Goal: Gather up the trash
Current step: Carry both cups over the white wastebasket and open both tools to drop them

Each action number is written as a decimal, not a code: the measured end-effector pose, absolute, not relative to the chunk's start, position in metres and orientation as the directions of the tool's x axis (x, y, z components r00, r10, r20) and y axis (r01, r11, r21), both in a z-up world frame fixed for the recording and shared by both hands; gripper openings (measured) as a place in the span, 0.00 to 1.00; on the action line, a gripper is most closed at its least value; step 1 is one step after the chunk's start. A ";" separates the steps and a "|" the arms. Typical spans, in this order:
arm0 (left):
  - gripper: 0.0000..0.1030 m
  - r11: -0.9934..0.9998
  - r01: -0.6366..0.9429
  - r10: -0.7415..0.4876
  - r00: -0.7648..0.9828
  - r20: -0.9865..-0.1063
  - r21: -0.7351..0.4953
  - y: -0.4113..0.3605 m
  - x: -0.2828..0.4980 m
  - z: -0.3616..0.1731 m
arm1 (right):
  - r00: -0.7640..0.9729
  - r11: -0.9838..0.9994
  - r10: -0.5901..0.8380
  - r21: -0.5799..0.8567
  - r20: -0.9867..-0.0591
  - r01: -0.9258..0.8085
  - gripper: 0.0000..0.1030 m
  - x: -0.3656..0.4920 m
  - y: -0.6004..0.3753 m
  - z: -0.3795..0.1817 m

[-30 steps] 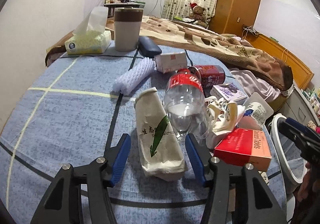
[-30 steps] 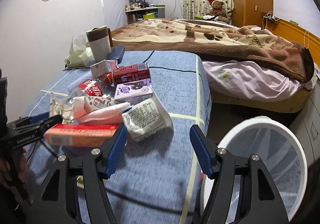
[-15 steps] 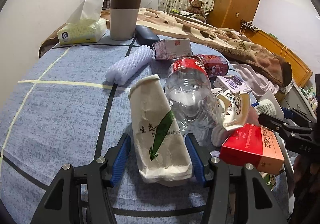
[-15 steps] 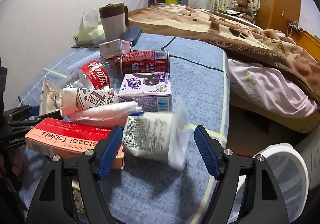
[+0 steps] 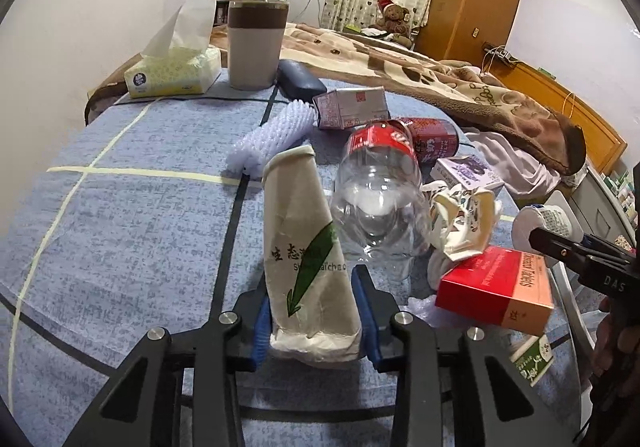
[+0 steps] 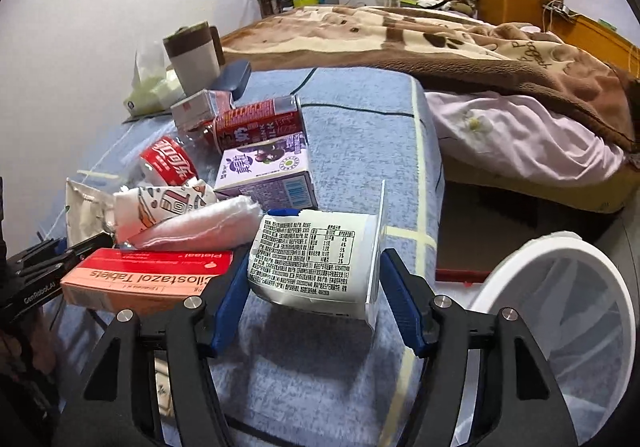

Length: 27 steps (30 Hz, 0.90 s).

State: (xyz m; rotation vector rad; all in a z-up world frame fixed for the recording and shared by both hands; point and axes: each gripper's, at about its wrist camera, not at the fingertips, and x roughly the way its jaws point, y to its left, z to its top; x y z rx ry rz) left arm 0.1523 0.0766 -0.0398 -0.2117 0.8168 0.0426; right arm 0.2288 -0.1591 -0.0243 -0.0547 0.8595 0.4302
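In the left wrist view, the left gripper (image 5: 314,321) sits at the bottom centre of the frame, its jaws having just been closing, and the blue pads now pinch the lower end of a crumpled paper cup (image 5: 306,251) with a green arrow print that lies on the blue blanket (image 5: 132,227). Just right of the cup lies a clear plastic bottle (image 5: 380,203) with a red label, then a crushed patterned cup (image 5: 464,221) and, lower right, a red tablet box (image 5: 496,289). In the right wrist view, the right gripper (image 6: 314,299) is at the bottom centre, its jaws having just been closing around a white yogurt tub (image 6: 320,261) lying on its side; the left pad touches the tub's crumpled base, while whether the right pad meets the rim cannot be told. A white trash bin (image 6: 560,303) stands at the lower right, beside the bed edge. A purple carton (image 6: 268,177) lies just above the tub.
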 end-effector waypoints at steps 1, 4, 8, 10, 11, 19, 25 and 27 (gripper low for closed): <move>0.36 0.978 -0.117 -0.044 0.689 -0.723 -0.171 0.076 0.150 -0.037 | 0.577 0.913 0.349 0.129 -0.738 -0.388 0.64 0.227 -0.160 -0.022; 0.36 0.980 -0.104 -0.045 0.709 -0.704 -0.167 0.074 0.141 -0.025 | 0.591 0.912 0.362 0.143 -0.721 -0.385 0.64 0.219 -0.165 -0.016; 0.36 0.982 -0.083 -0.055 0.734 -0.677 -0.169 0.069 0.130 -0.007 | 0.605 0.913 0.370 0.156 -0.705 -0.377 0.64 0.207 -0.172 -0.009; 0.36 0.983 -0.069 -0.064 0.744 -0.665 -0.171 0.064 0.125 0.001 | 0.611 0.915 0.371 0.161 -0.700 -0.371 0.64 0.202 -0.176 -0.006; 0.36 0.983 -0.054 -0.076 0.750 -0.657 -0.174 0.060 0.122 0.007 | 0.616 0.917 0.369 0.163 -0.696 -0.365 0.64 0.198 -0.180 -0.005; 0.36 0.983 0.075 -0.166 0.769 -0.618 -0.171 0.015 0.111 0.036 | 0.656 0.938 0.333 0.170 -0.678 -0.301 0.64 0.177 -0.210 0.002; 0.36 0.962 0.206 -0.273 0.736 -0.620 -0.179 -0.038 0.114 0.037 | 0.671 0.959 0.282 0.180 -0.686 -0.220 0.64 0.167 -0.242 -0.006; 0.36 0.951 0.248 -0.309 0.715 -0.627 -0.186 -0.059 0.118 0.034 | 0.670 0.964 0.265 0.183 -0.694 -0.193 0.64 0.166 -0.252 -0.011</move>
